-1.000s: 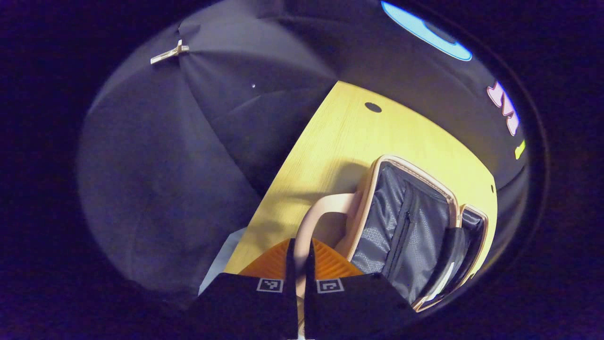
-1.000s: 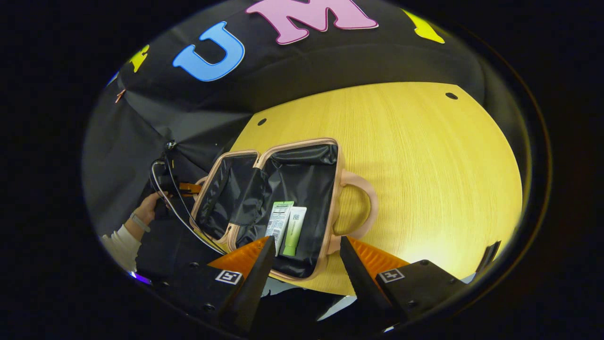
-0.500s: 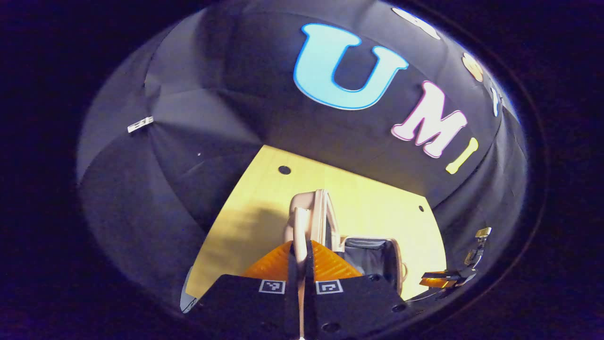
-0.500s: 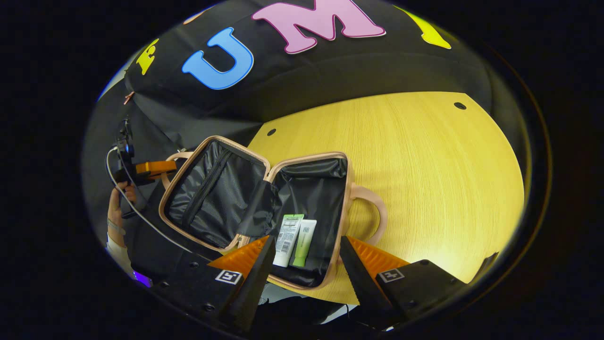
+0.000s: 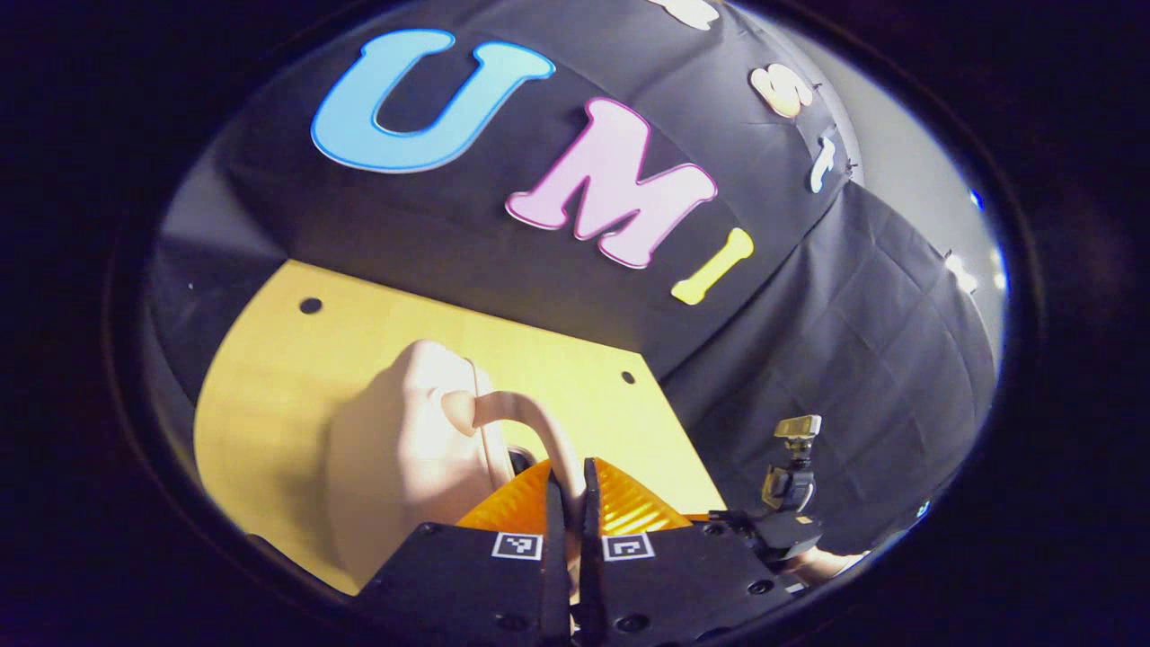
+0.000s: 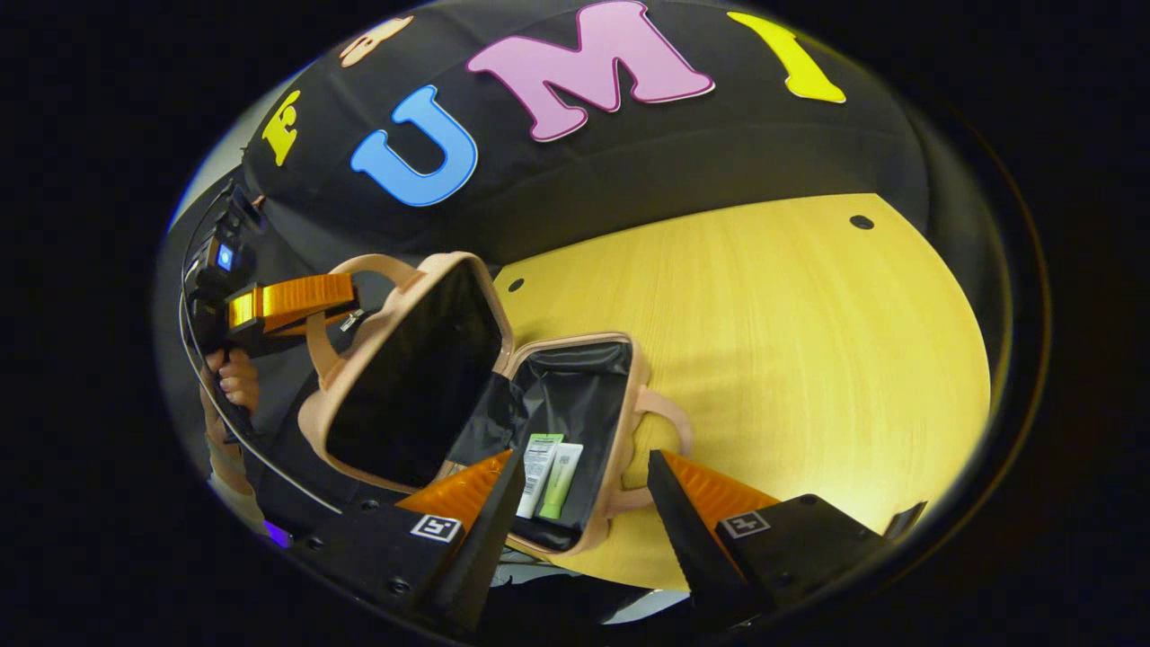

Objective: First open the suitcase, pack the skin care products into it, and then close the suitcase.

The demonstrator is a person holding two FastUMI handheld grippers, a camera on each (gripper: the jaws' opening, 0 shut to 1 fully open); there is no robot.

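A pink suitcase [image 6: 575,346] lies on the yellow table [image 6: 791,359], its lid [image 6: 404,368] raised about halfway. Inside the black-lined base lie two skin care tubes, a white one [image 6: 536,463] and a green one [image 6: 557,481]. My left gripper [image 5: 570,503] is shut on the lid's pink handle [image 5: 530,418]. In the right gripper view that gripper [image 6: 337,301] holds the handle [image 6: 359,270] at the upper left. My right gripper [image 6: 584,481] is open, hovering just in front of the base with nothing between its fingers.
The table has small dark holes [image 6: 861,221] near its far edge. Black cloth walls [image 6: 629,162] close in behind and to the sides. A hand [image 6: 229,382] grips the left tool. The right half of the table is bare wood.
The left gripper has swung the lid up and over by its handle, from lying flat open to about half raised. The right gripper has stayed open near the base.
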